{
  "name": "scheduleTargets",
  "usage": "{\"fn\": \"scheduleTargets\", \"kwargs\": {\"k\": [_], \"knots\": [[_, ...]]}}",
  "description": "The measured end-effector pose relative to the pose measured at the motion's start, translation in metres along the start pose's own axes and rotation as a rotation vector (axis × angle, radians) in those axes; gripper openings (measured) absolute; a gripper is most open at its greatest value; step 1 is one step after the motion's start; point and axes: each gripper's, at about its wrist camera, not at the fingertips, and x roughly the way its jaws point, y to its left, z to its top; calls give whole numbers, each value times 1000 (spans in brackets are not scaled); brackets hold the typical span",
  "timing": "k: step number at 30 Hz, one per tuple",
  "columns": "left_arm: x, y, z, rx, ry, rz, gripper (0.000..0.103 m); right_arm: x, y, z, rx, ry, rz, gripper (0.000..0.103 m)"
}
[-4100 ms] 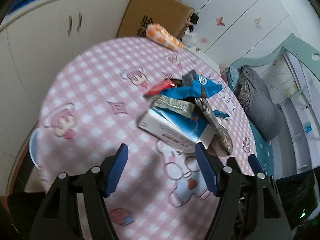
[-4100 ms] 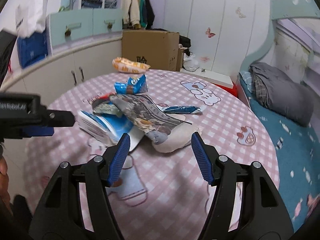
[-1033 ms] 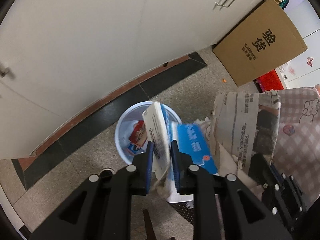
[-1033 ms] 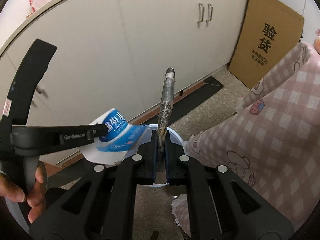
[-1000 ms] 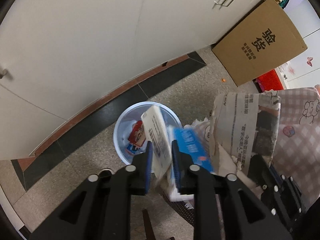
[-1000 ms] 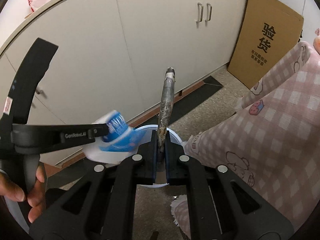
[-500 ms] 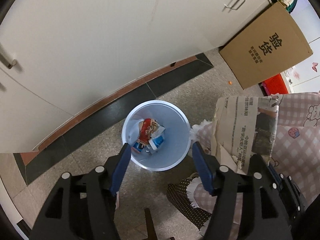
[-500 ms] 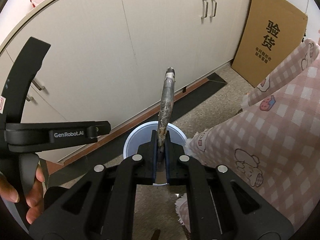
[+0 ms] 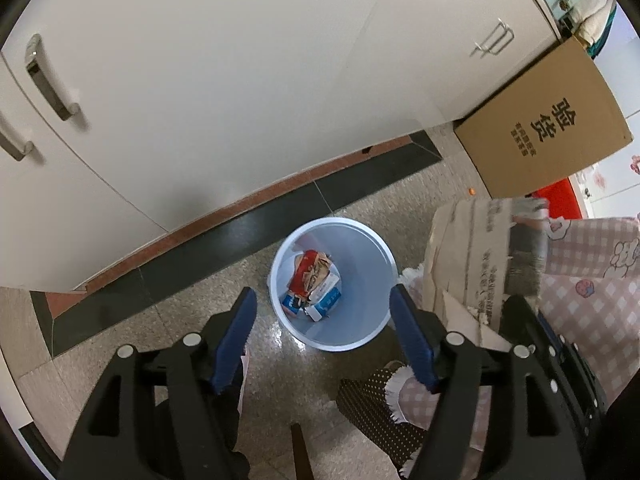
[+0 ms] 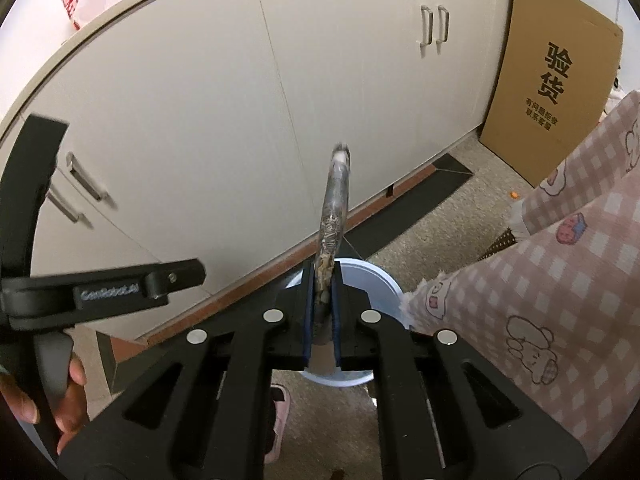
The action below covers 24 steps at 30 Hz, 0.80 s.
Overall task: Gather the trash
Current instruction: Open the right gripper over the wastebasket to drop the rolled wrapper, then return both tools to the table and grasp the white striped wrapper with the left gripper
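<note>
The left gripper (image 9: 322, 338) has its blue fingers (image 9: 234, 340) spread wide and opening further, with nothing between them. Straight below the gap stands the pale blue bin (image 9: 374, 248) on the speckled floor (image 9: 180, 344), with wrappers and a small carton (image 9: 314, 286) lying at its bottom. So the left side's drop looks done.

The right gripper (image 10: 322, 312) is clenched on a folded newspaper (image 10: 334, 208), seen edge-on from its own camera and rising out of the fingers (image 10: 307, 312); the grip is just beginning to ease, though the pads press on the paper as far as can be seen. From the left camera the same newspaper (image 9: 480, 248) shows as a broad sheet hanging just beside the bin's rim, against the pink checked tablecloth (image 9: 592, 280). In the right view the bin (image 10: 378, 280) sits just behind and under the fingers.

The step in hand appears to be dropping the newspaper. The sheet is wide compared with the bin's mouth, so the next move likely calls for bringing it squarely over the opening before letting go, or it may catch on the rim or slide to the floor.

Both grippers point steeply downward at the floor, the left more so. A hand (image 10: 60, 400) grips the left tool's handle at the edge of the right view. White cabinets (image 9: 200, 80) and a cardboard box (image 9: 552, 120) stand behind.
</note>
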Motion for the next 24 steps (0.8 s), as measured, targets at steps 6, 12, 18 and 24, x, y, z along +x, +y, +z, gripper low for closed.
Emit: {"fn": "scheduleTargets", "kwargs": {"k": [6, 12, 18, 24], "knots": [[-6, 5, 0, -14, -5, -10, 68, -4, 2, 3, 10, -24, -15, 43], [-23, -3, -5, 1, -27, -26, 68, -21, 3, 1, 0, -43, -15, 43], [-58, -19, -13, 31, -82, -51, 68, -62, 2, 4, 11, -103, -13, 43], [-113, -50, -29, 81, -179, -99, 68, -130, -4, 9, 33, -219, 9, 43]]}}
